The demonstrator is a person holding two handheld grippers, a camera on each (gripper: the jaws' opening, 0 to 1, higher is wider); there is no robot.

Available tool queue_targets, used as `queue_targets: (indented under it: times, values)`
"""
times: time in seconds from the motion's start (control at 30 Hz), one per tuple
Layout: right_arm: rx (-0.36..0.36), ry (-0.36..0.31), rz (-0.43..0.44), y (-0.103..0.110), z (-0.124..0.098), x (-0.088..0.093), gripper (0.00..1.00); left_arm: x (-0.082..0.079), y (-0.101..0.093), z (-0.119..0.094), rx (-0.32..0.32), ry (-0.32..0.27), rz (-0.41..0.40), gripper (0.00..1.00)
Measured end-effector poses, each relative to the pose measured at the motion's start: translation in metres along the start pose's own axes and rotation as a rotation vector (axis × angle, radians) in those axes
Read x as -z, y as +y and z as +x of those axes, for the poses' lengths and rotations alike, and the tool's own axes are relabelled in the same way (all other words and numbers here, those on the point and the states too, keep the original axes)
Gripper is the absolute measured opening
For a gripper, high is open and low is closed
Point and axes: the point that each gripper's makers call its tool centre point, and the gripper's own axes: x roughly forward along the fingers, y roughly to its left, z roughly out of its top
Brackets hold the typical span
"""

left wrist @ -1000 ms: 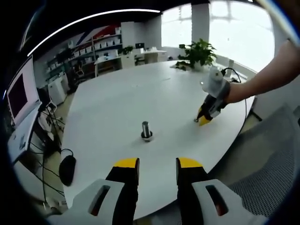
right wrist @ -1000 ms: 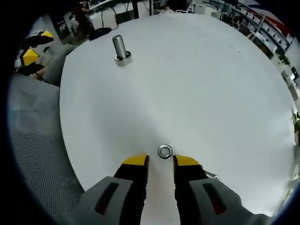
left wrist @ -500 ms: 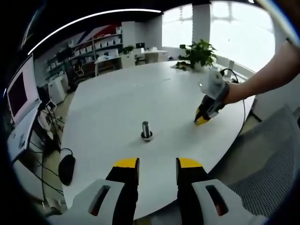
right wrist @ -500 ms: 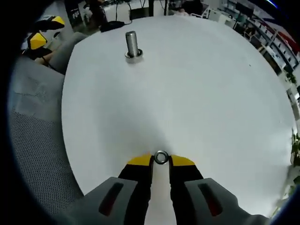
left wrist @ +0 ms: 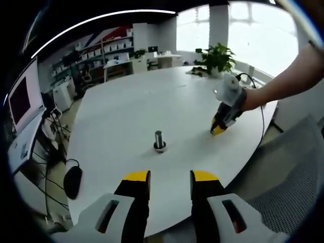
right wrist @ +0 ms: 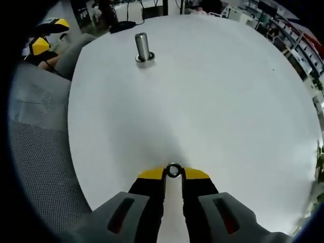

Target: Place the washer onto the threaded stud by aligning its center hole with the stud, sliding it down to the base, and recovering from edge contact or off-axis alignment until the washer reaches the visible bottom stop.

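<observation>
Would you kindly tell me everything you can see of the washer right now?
The washer is a small, flat metal ring, silvery with a dark center hole. It sits between the yellow tips of the right gripper, which has closed on its edges, at the white table surface. It is far from the stud, which stands upright and bare across the table.

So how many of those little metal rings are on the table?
1. The washer sits on the white table, pinched between the right gripper tips, far from the stud. None shows around the stud base.
</observation>
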Motion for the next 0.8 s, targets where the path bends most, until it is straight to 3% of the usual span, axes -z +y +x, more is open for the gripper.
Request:
queue_targets:
  times: [0.27, 0.6, 0.8]
  values:
    - [0.015, 0.000, 0.009, 0.000, -0.002, 0.001, 0.14, 0.001, -0.001, 0.001, 0.002, 0.008, 0.004, 0.29]
    - [0.038, -0.092, 0.069, -0.014, -0.029, -0.010, 0.14, 0.001, -0.002, 0.001, 0.007, 0.009, 0.005, 0.29]
    - [0.058, -0.127, 0.059, -0.024, -0.044, -0.012, 0.14, 0.001, -0.003, 0.001, 0.014, 0.010, 0.010, 0.29]
